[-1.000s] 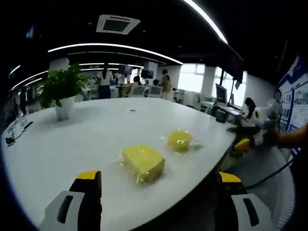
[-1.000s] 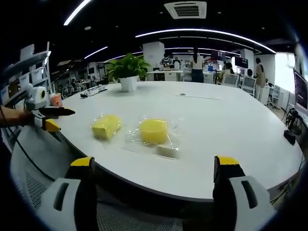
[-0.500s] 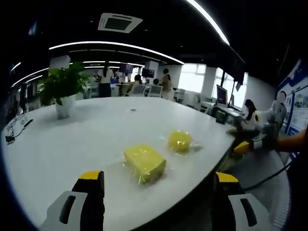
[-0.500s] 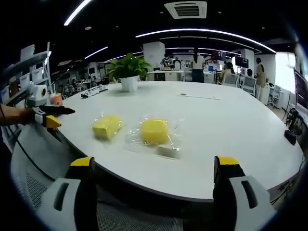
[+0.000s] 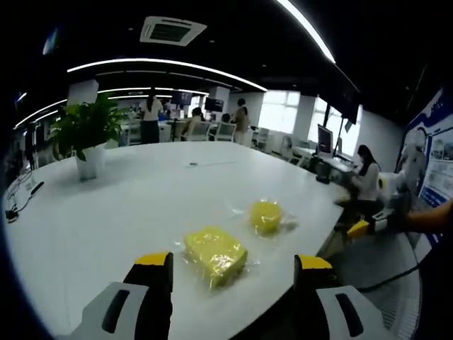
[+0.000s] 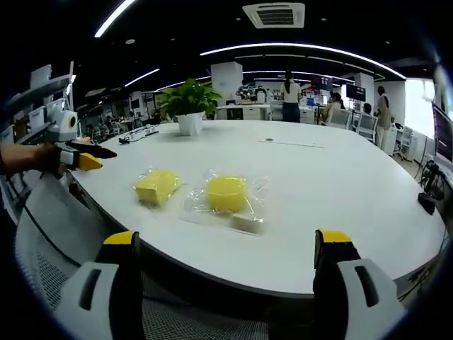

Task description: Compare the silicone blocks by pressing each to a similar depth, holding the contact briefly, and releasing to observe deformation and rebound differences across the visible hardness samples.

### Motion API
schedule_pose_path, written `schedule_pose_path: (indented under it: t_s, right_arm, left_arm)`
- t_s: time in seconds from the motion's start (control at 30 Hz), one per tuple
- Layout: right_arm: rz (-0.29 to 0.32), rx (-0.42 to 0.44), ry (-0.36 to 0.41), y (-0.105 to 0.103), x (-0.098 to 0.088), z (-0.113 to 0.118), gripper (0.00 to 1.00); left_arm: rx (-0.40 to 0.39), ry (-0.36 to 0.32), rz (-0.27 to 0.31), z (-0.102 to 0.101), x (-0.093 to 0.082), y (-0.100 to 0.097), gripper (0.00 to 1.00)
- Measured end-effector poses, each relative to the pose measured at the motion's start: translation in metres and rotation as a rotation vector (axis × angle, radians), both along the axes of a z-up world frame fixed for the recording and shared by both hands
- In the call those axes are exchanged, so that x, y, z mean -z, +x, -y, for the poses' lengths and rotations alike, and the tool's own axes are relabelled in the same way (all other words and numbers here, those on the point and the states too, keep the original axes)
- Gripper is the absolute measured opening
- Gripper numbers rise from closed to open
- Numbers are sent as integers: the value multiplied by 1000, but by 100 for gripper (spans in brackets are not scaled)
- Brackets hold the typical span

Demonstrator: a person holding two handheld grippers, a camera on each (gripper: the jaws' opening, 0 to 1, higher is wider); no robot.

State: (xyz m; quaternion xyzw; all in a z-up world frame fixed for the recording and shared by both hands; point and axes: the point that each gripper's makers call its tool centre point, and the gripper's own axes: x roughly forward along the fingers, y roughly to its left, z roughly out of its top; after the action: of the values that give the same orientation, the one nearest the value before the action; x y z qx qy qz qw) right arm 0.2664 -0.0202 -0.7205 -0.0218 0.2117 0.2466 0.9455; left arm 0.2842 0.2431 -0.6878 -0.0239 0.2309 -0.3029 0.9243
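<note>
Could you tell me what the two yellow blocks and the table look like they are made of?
Both yellow blocks look like matte, soft silicone, each sealed in clear, crinkled, shiny plastic film. The table looks like smooth white laminate with a faint sheen, though the material is uncertain.

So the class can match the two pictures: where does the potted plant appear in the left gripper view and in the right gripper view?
Left gripper view: the potted plant stands at the far left of the white table.
Right gripper view: the potted plant stands at the table's far edge, left of centre.
Shared landmark: the two bagged yellow silicone blocks.
</note>
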Motion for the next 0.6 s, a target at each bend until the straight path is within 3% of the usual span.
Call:
schedule_pose_path:
  t_s: [0.1, 0.6]
  right_arm:
    - [0, 1, 0, 0, 0, 0, 96]
    - [2, 8, -2, 0, 1, 1, 96]
  left_arm:
    - [5, -27, -41, 6, 4, 3, 62]
    - [57, -125, -84, 47, -4, 39, 52]
